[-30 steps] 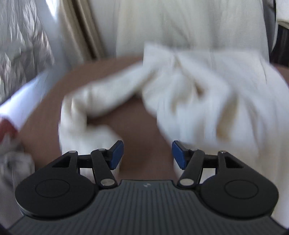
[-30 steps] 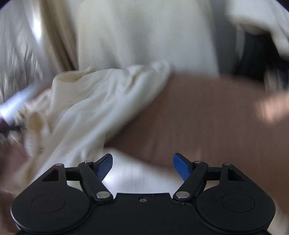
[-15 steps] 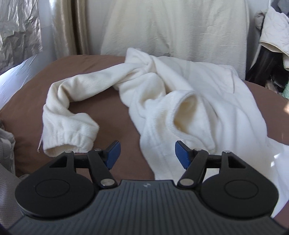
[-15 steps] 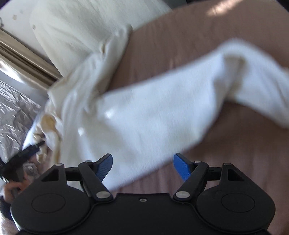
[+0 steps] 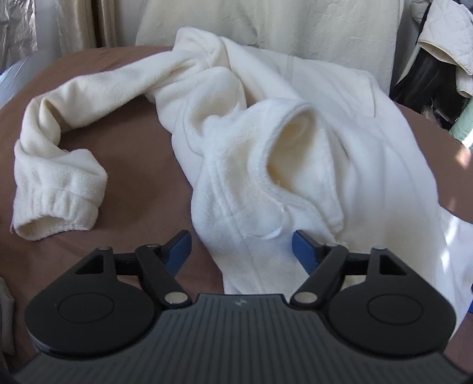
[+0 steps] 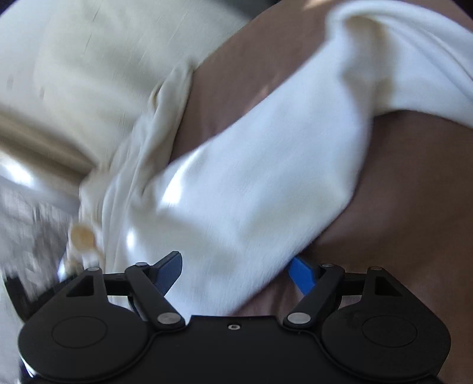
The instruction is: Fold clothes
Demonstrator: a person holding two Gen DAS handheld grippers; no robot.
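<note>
A cream fleece jacket (image 5: pixel 340 153) lies crumpled on a brown cushion (image 5: pixel 142 165). Its long sleeve (image 5: pixel 97 91) curls to the left and ends in a ribbed cuff (image 5: pixel 53 212). The collar opening (image 5: pixel 292 133) gapes upward. My left gripper (image 5: pixel 241 246) hovers just over the jacket's front edge, its jaws opening, with fabric lying between the blue pads but not pinched. In the blurred right wrist view the jacket (image 6: pixel 251 183) spreads across the cushion (image 6: pixel 408 212). My right gripper (image 6: pixel 235 267) stands open low over a white fold of it.
A large cream cloth (image 5: pixel 266 23) hangs behind the cushion, with beige curtains (image 5: pixel 79 26) to its left. A heap of pale and dark clothes (image 5: pixel 443 44) is piled at the far right. The cushion's rounded edge drops away at the left.
The left gripper's jaws have widened and it has dipped closer to the jacket's front edge. The right gripper has rolled and sunk toward the jacket, which now lies between its fingers.
</note>
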